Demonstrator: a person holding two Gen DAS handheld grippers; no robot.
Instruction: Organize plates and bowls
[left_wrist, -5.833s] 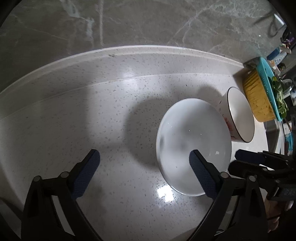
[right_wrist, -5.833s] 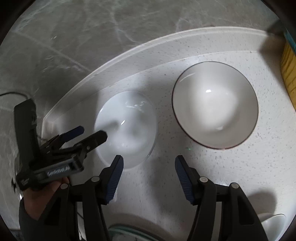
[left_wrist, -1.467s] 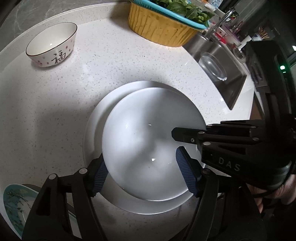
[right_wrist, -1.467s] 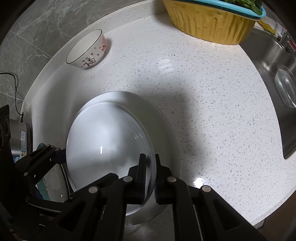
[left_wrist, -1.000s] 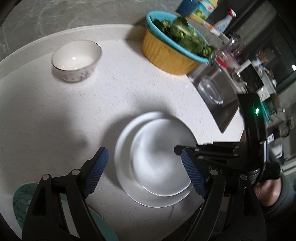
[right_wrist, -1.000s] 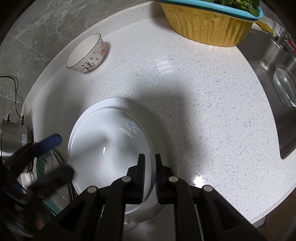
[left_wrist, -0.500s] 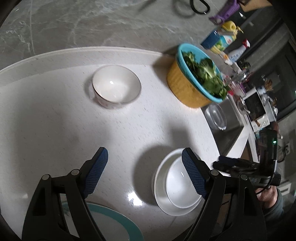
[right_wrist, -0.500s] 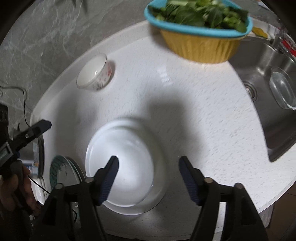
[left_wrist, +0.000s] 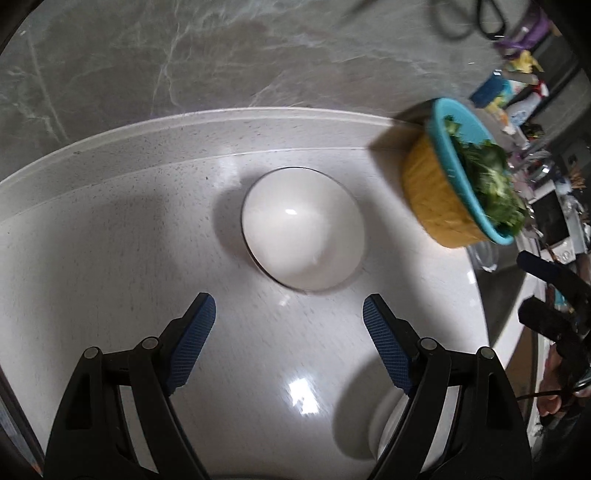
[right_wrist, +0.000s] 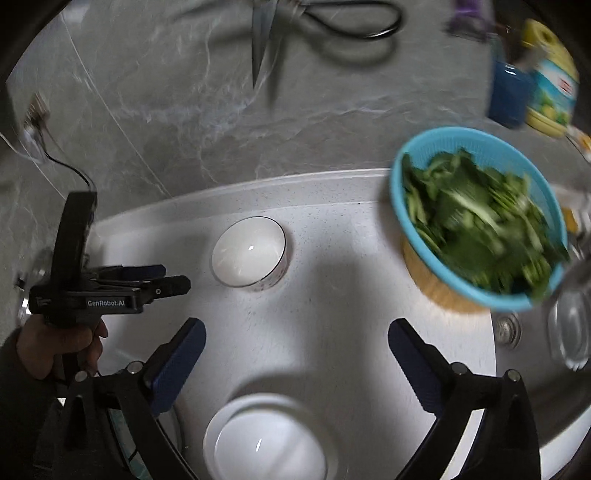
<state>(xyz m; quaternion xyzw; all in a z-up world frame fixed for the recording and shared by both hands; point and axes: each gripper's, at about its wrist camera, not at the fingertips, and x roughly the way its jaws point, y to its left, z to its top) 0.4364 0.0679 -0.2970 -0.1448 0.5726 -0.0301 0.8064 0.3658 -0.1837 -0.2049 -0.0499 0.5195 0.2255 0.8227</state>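
With a white bowl already nested in the plate (right_wrist: 221, 421) at the table's near edge, you aim the released, empty left claw (left_wrist: 289, 339) at the lone bowl (left_wrist: 303, 229) near the backsplash, so straddle its rim and clench while the right claw (right_wrist: 296, 354) hangs spread and empty.

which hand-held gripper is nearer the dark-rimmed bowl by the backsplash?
Left. The left hand-held gripper hangs open just short of the dark-rimmed bowl, which sits centred ahead. The right hand-held gripper is open too, farther back, with the bowl ahead to its left.
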